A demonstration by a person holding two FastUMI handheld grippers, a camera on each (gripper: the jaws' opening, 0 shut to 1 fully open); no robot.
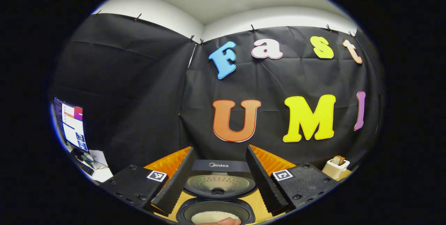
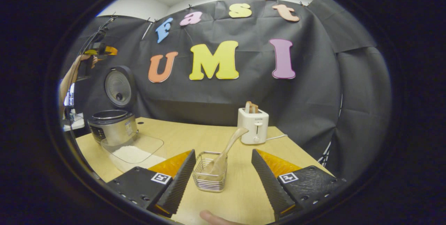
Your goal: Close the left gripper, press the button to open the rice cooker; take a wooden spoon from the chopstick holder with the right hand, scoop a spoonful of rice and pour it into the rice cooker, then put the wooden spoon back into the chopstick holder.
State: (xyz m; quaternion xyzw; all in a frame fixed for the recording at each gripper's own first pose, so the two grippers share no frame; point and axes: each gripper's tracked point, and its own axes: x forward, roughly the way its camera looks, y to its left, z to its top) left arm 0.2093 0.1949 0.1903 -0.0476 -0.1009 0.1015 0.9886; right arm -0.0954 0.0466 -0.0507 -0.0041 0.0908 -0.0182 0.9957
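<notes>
partly cut off: rice cooker [image 1: 216, 197] pot.

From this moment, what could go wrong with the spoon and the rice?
1. The wooden spoon leans tilted in the light wire holder; the open right tongs could tip the holder while gripping.
2. The rice lies in a shallow clear tray beside the rice cooker; grains may spill when carried.
3. The open lid stands upright and might be knocked.
</notes>
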